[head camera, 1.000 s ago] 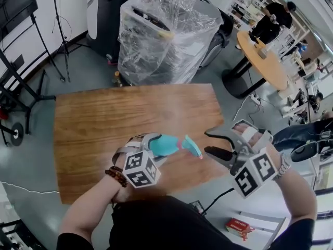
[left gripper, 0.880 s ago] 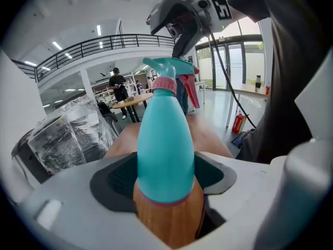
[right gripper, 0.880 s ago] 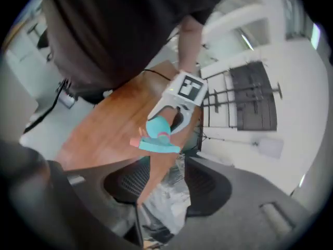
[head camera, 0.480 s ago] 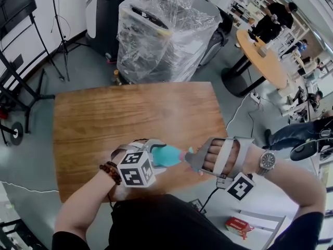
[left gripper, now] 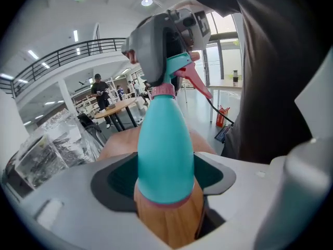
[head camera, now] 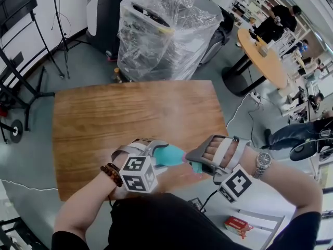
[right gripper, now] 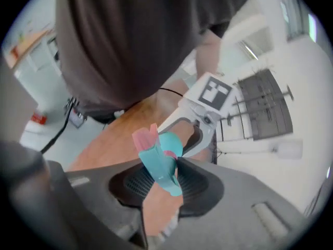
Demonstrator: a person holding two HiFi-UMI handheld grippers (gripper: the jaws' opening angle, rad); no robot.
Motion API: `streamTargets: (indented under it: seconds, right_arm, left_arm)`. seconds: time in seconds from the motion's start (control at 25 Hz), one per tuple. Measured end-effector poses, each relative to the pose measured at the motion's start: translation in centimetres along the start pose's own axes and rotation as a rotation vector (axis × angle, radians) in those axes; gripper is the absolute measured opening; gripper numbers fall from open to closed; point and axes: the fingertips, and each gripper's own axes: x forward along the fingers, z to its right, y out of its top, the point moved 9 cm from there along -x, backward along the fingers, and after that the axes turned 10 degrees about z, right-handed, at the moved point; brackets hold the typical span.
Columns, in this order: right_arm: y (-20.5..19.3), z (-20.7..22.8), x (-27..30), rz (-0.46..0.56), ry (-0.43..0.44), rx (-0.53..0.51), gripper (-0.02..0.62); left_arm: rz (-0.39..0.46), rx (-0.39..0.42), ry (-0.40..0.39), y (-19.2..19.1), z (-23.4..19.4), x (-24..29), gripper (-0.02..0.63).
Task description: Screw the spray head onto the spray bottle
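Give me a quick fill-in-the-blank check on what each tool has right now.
The right tool is shut on the spray head, whose trigger is ___.
The left tool holds the spray bottle above a ___ table.
The wristwatch is on the person's ___ wrist.
Missing: pink; wooden; right.
The right tool's jaws have just been closing, with the spray head between them.
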Motion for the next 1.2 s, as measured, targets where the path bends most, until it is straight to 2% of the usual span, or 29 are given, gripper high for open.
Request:
streamTargets:
  seconds: [0.12, 0.2, 0.36, 0.4, 0.44, 0.52, 0.68, 0.84, 1.08, 1.2]
  right_arm:
    - [-2.1, 1.3, 0.3, 0.041, -0.022, 0.535, 0.115]
    - [-4.2, 1.6, 1.0, 0.062, -0.023, 0.965, 0.115]
    - [-8.8, 0.2, 2.2, 0.131, -0.041, 2.037, 0.118]
    - [-9.2, -0.2, 2.3, 0.165, -0.049, 2.21, 0.12]
    - [-9.4, -0.4, 2.3, 0.189, -0.058, 2.297, 0.12]
    - [-9.4, -0.4, 2.3, 0.201, -0.074, 2.316, 0.12]
    - [-9.2, 0.3, 2.0, 0.194, -0.089, 2.237, 0.122]
    - [-8.9, 1.4, 1.3, 0.201, -0.123, 2.121, 0.19]
    - [-8.9, 2.1, 0.2, 0.183, -0.166, 1.989, 0.207]
    - [-8.9, 2.4, -0.3, 0.158, -0.204, 1.913, 0.207]
  left_arm:
    - [-0.012, 0.025, 0.079, 0.0, -0.5, -0.1, 0.352]
    - [-0.039, 0.062, 0.134, 0.0, -0.6, 0.1, 0.35]
    - [-0.124, 0.166, 0.243, -0.2, -0.5, 0.9, 0.347]
    - [-0.137, 0.181, 0.266, -0.3, -0.5, 1.1, 0.347]
    - [-0.145, 0.189, 0.285, -0.4, -0.4, 1.3, 0.347]
    - [-0.147, 0.195, 0.305, -0.5, -0.4, 1.4, 0.347]
    - [-0.101, 0.15, 0.31, -0.9, -0.4, 1.4, 0.348]
    - [-0.034, 0.05, 0.296, -1.8, -0.2, 1.6, 0.35]
    - [0.106, -0.146, 0.293, -3.5, -0.6, 2.3, 0.35]
    - [0.171, -0.247, 0.323, -5.0, -1.2, 2.8, 0.351]
